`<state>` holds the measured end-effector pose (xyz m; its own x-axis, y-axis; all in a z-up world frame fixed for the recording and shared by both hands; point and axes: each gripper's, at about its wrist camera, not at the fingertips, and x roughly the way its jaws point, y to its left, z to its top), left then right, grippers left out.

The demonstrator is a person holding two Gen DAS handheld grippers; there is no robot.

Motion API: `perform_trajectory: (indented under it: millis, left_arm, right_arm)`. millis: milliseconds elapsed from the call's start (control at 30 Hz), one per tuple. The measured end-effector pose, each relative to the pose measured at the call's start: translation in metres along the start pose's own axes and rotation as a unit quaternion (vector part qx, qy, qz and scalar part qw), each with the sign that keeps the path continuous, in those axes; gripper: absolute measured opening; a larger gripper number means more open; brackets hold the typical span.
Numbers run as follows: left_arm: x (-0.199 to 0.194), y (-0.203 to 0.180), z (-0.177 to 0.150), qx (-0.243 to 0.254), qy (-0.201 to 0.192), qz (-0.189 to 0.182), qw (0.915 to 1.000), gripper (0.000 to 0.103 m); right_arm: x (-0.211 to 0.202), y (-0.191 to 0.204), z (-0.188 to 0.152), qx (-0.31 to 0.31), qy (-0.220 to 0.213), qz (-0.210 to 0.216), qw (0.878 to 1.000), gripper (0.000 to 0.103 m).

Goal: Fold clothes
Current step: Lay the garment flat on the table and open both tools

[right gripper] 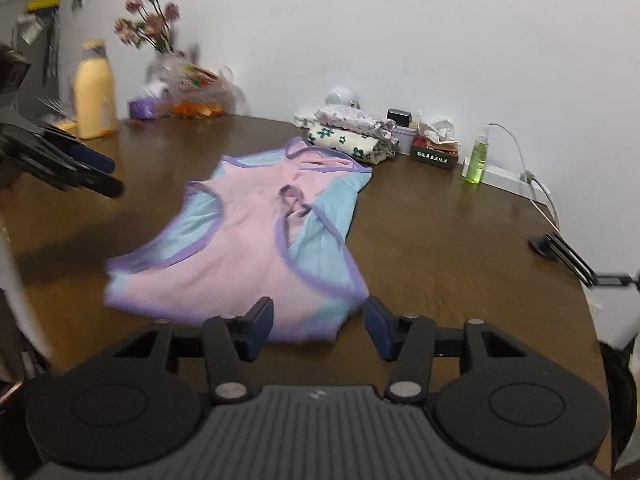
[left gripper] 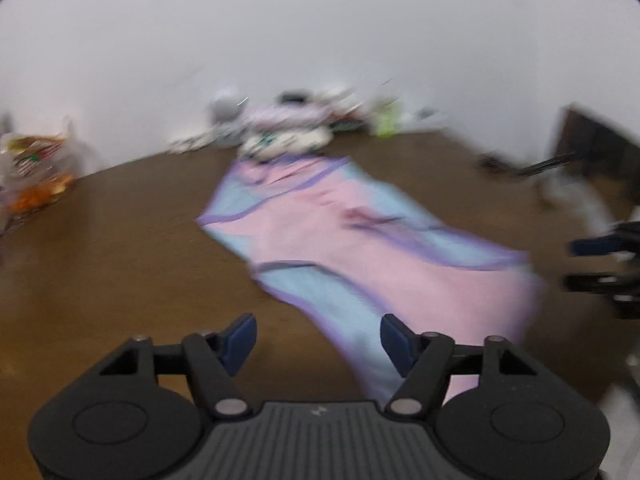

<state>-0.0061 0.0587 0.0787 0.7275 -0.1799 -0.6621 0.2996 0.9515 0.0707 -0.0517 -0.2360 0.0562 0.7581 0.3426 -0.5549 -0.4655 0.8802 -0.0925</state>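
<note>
Jaws of both grippers gape, tilted down toward the garment (right gripper: 256, 248).

A pink and blue sleeveless garment (right gripper: 256, 240) lies flat on the brown table (right gripper: 440, 248); the right gripper (right gripper: 320, 322) hovers parted at its near hem.

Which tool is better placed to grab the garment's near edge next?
Right, probably. The right tool is open with the garment hem between its fingers. The left tool, also open, mostly frames bare table.
</note>
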Motion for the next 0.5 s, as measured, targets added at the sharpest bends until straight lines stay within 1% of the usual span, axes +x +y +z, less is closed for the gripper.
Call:
perform_trajectory:
  millis: [33,67,100,133,200,267,300,333,367,400,433,467,500]
  left_arm:
    - [0.021,0.003,0.006,0.003,0.008,0.017,0.9998,0.057]
    - [0.042,0.007,0.012,0.005,0.016,0.034,0.9993,0.056]
    - [0.065,0.012,0.015,-0.009,0.018,0.05,0.9986,0.053]
    - [0.086,0.017,0.017,-0.022,0.02,0.065,0.9975,0.053]
    - [0.091,0.028,0.021,-0.039,0.02,0.061,0.9972,0.053]
    - [0.098,0.03,0.018,-0.046,0.027,0.053,0.9972,0.053]
    - [0.101,0.031,0.017,-0.049,0.03,0.048,0.9972,0.049]
    - [0.106,0.032,0.014,-0.049,0.032,0.042,0.9974,0.032]
    - [0.11,0.031,0.01,-0.051,0.03,0.033,0.9977,0.026]
    - [0.111,0.032,0.009,-0.058,0.02,0.025,0.9978,0.013]
    - [0.108,0.031,0.008,-0.06,0.016,0.023,0.9978,0.004]
    - [0.108,0.031,0.008,-0.063,0.013,0.03,0.9975,0.003]
    - [0.108,0.031,0.007,-0.065,0.01,0.038,0.9971,0.003]
  right_arm:
    - [0.021,-0.004,0.008,-0.007,0.003,-0.002,1.0,0.047]
    - [0.032,-0.001,0.017,-0.008,0.003,0.0,1.0,0.047]
    - [0.041,0.002,0.028,-0.002,0.007,0.004,1.0,0.047]
    - [0.058,-0.006,0.04,0.006,0.015,0.008,1.0,0.047]
    - [0.092,-0.014,0.057,0.006,0.031,0.01,0.999,0.048]
    - [0.123,-0.016,0.069,-0.007,0.045,0.028,0.999,0.048]
    - [0.137,-0.016,0.074,-0.014,0.052,0.038,0.998,0.048]
    - [0.15,-0.015,0.079,-0.021,0.057,0.045,0.997,0.047]
    - [0.16,-0.015,0.082,-0.027,0.061,0.048,0.997,0.046]
    - [0.169,-0.014,0.084,-0.03,0.064,0.05,0.996,0.045]
    - [0.175,-0.013,0.086,-0.027,0.068,0.049,0.996,0.036]
    - [0.179,-0.013,0.087,-0.021,0.07,0.047,0.996,0.01]
    - [0.182,-0.013,0.089,-0.015,0.073,0.044,0.996,0.002]
